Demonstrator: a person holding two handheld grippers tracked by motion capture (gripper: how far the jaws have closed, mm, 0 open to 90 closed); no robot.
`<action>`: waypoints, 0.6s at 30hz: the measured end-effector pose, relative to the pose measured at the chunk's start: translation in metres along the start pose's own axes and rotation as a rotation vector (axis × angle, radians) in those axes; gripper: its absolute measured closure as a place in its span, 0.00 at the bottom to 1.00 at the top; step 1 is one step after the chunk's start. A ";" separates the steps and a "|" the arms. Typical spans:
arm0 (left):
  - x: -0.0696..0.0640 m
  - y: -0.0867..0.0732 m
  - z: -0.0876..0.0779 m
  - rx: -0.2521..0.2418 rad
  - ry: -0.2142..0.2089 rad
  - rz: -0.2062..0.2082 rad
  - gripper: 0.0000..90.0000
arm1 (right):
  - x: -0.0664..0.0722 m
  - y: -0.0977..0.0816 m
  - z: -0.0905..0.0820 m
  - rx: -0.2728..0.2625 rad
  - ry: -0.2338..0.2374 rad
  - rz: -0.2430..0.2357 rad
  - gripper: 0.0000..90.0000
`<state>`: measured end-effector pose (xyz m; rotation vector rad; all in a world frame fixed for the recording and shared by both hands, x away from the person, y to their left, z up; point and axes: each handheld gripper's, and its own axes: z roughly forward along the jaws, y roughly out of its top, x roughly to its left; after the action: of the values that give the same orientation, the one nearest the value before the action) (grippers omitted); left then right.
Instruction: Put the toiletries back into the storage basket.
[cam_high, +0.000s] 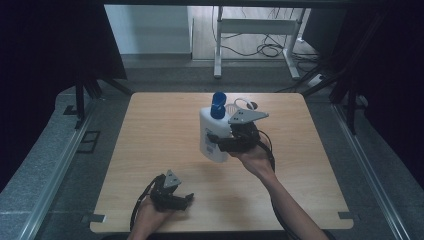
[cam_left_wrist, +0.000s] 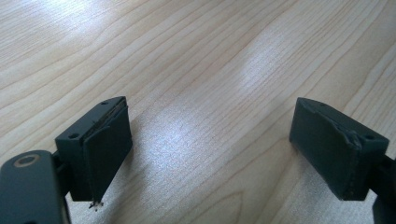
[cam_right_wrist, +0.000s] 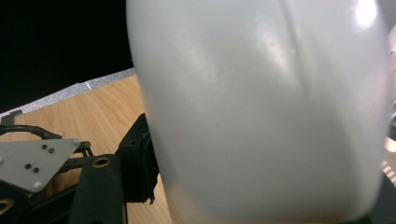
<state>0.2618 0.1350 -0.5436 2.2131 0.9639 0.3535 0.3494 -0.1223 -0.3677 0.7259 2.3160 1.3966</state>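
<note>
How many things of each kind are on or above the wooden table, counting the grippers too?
White bottle with a blue cap: 1
Grippers: 2, the left gripper open over the table, the right gripper clamped on the bottle
Total: 3
</note>
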 end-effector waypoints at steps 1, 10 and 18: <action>0.000 0.000 0.000 0.000 0.000 0.000 0.14 | -0.002 0.000 0.000 0.000 -0.003 0.001 0.42; 0.000 0.000 0.000 0.000 0.000 0.000 0.14 | -0.015 0.010 -0.011 -0.012 -0.041 0.001 0.42; 0.000 0.000 0.000 0.002 -0.001 0.001 0.14 | -0.022 0.021 -0.021 -0.024 -0.072 -0.007 0.42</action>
<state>0.2619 0.1351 -0.5435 2.2150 0.9633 0.3515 0.3616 -0.1415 -0.3389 0.7477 2.2417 1.3698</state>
